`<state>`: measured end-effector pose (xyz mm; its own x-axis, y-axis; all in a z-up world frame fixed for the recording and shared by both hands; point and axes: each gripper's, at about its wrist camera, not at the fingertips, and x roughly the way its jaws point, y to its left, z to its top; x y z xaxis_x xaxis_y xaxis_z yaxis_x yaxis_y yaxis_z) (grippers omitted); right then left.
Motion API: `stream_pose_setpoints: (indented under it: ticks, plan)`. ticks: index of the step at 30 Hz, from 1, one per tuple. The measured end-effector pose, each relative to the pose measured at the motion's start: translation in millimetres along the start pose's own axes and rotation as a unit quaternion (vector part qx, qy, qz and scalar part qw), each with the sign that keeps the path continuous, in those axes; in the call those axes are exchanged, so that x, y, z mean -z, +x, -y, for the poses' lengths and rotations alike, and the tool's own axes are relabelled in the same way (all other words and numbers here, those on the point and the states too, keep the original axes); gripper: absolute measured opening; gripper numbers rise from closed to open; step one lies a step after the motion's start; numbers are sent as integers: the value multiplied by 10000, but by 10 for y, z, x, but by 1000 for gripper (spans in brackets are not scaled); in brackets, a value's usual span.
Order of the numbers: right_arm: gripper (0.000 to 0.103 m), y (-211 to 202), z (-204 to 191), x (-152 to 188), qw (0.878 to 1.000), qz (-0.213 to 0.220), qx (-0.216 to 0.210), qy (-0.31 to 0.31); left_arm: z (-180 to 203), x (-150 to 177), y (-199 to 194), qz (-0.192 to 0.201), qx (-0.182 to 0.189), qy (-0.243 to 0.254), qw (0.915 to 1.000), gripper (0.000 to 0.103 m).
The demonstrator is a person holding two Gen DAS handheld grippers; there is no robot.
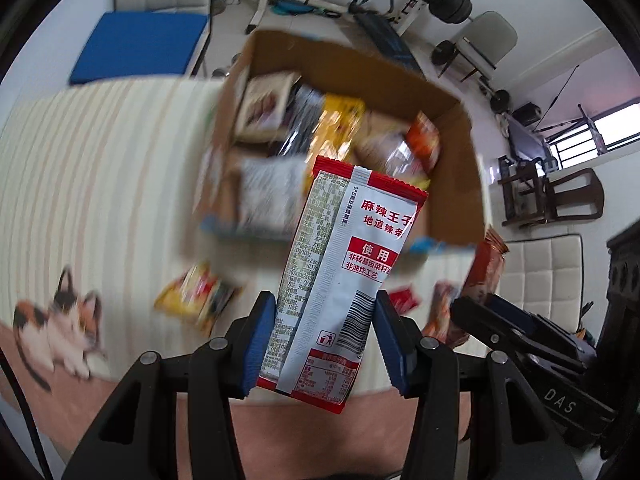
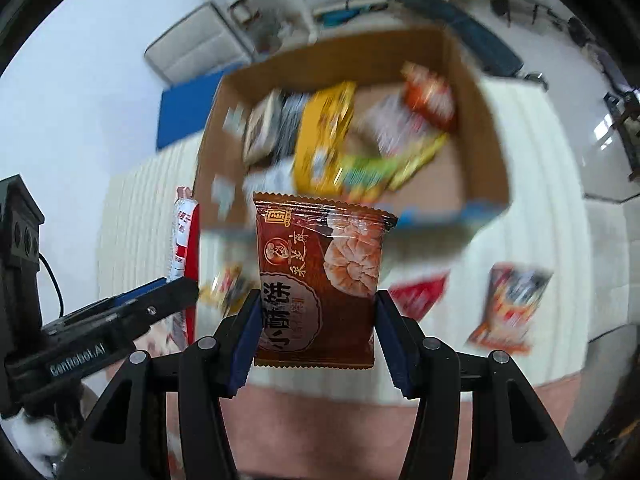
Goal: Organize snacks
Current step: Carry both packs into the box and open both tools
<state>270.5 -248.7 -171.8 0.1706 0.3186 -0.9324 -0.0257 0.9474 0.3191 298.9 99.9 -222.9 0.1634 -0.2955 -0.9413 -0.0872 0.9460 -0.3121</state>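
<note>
**2 snack packets held over an open box**

A red-and-white foil snack packet with red Chinese print (image 1: 344, 280) is clamped between the blue pads of the left gripper (image 1: 326, 336), the jaws closed to the packet's width and pressed on its 2 long edges. The packet stands nearly upright, tilted slightly to the right, with its far end raised in front of an open brown cardboard box (image 1: 452, 184). A brown plastic pastry packet printed with a round bun (image 2: 320, 284) is gripped the same way by the right gripper (image 2: 316, 332), its jaws narrowed onto the packet's sides; the packet is seen upright before the near wall of the same box (image 2: 472, 92).

Inside the box several blurred snack packs are seen, among them a yellow pack (image 2: 324, 140) and a red pack (image 2: 430, 96). The box rests on a cream ribbed mat (image 1: 100, 168). More packets lie loose on the mat near the box: a yellow-and-red packet (image 1: 196, 296) to the left, a small red packet (image 2: 416, 292) and an orange-and-white packet (image 2: 508, 308) to the right. A calico cat picture (image 1: 60, 332) is printed at the mat's near left edge. A blue cushion (image 1: 136, 44) lies far left, beyond the mat.
</note>
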Motion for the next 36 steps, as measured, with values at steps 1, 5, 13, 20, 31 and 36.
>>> stream_pose_setpoints:
  ticks: [1,5,13,20,31,36]
  plan:
    - [58,-1,46,-115,9999,73,55,56,58,-155,46,-22,26,-15,10000,47]
    - [58,40,313,-593,9992,123,288,235,153,-663,372,-199,0,-105,9997,47]
    - [58,553,627,-1064,9970,-273,591,426,286,-1165,1018,-778,-173,-268,9965,47]
    - [58,880,755,-1088,9939,-598,826,416,292,-1177,1419,-1209,-359,-288,9916,49]
    - [90,1101,810,-1086,9891,-1022,1004,344,260,-1099,1483,-1293,-677,-112,9892,85]
    - [90,1067,809,-1065,9885,-1016,1069,337,243,-1040,1286,-1075,-875,27,9903,85]
